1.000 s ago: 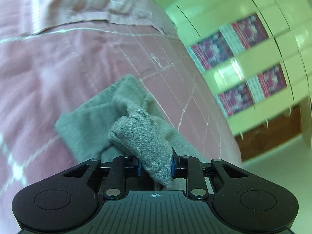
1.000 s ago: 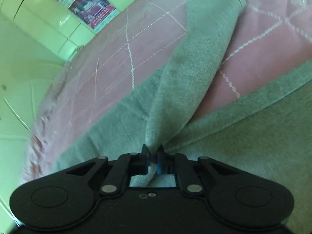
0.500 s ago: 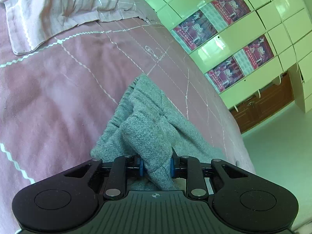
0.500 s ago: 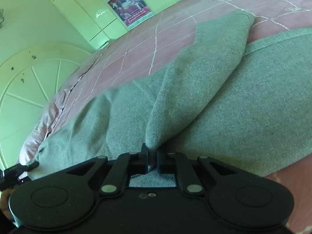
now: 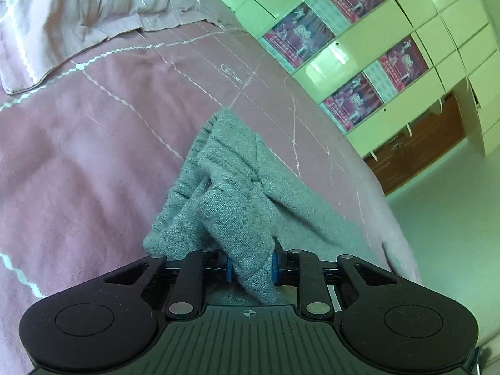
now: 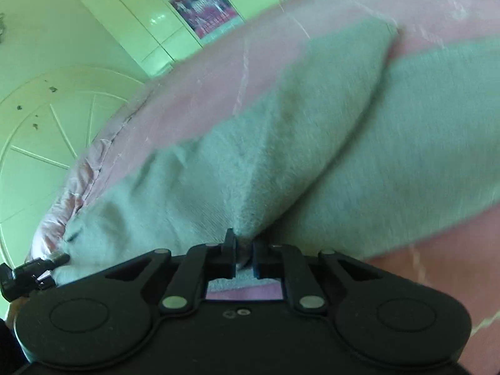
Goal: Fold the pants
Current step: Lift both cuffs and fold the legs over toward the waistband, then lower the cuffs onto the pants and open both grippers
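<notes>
The grey knit pants (image 5: pixel 231 193) lie on a pink quilted bed. In the left wrist view my left gripper (image 5: pixel 251 264) is shut on a bunched fold of the pants near the gathered waistband end. In the right wrist view my right gripper (image 6: pixel 244 257) is shut on a raised ridge of the same grey pants (image 6: pixel 312 131), which spread flat to both sides. The left gripper (image 6: pixel 37 270) shows at the far left edge of that view, on the pants' end.
The pink bedspread (image 5: pixel 93 143) with white stitched lines covers the bed; a pillow (image 5: pixel 78 9) lies at its head. Pale green cabinets with red posters (image 5: pixel 359 62) stand beyond the bed's edge, with floor (image 5: pixel 453 193) below.
Both grippers have kept their hold and carried the pants across the bed. In the right view the lifted fold has come down over the flat part of the pants.
</notes>
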Action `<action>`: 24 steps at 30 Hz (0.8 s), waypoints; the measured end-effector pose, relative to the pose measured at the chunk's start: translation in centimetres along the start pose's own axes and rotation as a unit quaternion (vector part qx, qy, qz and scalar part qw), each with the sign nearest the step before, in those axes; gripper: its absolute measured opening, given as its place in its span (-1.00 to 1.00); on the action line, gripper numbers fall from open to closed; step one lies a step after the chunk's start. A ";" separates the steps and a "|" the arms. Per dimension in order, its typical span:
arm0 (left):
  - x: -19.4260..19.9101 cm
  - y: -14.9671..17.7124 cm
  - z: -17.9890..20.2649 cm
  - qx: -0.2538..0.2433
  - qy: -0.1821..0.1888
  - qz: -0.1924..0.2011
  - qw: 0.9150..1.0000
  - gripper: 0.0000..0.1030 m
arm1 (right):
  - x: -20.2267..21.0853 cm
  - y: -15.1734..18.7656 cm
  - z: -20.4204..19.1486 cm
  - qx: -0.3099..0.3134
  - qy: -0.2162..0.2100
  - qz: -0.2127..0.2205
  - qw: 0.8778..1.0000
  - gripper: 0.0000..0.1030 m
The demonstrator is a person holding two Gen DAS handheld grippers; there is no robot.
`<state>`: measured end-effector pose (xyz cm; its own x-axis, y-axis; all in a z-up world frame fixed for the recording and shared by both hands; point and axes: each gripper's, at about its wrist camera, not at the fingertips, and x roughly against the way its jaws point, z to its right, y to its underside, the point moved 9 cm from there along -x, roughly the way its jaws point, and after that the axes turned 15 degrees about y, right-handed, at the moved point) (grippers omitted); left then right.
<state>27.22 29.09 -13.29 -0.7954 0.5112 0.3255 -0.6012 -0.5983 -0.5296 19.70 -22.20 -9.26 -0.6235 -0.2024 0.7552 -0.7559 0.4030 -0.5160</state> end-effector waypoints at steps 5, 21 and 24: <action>0.2 -0.5 1.3 -0.022 -0.003 0.009 1.000 -0.53 | 0.4 -0.5 -0.9 0.019 0.005 0.014 1.000 -0.93; 2.0 -0.7 2.2 -0.150 -0.079 -0.033 0.985 -0.21 | 0.6 0.0 -0.7 0.036 0.002 0.014 0.999 -0.92; 3.7 -0.2 3.2 -0.178 -0.131 0.002 0.975 0.99 | 1.5 -0.4 -0.5 0.038 0.002 0.019 0.999 -0.69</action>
<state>24.16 29.09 -9.45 -0.8175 0.3060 0.4879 -0.5713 -0.3234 -0.7543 19.19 -22.18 -7.74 -0.6522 -0.1850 0.7352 -0.7440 0.3420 -0.5740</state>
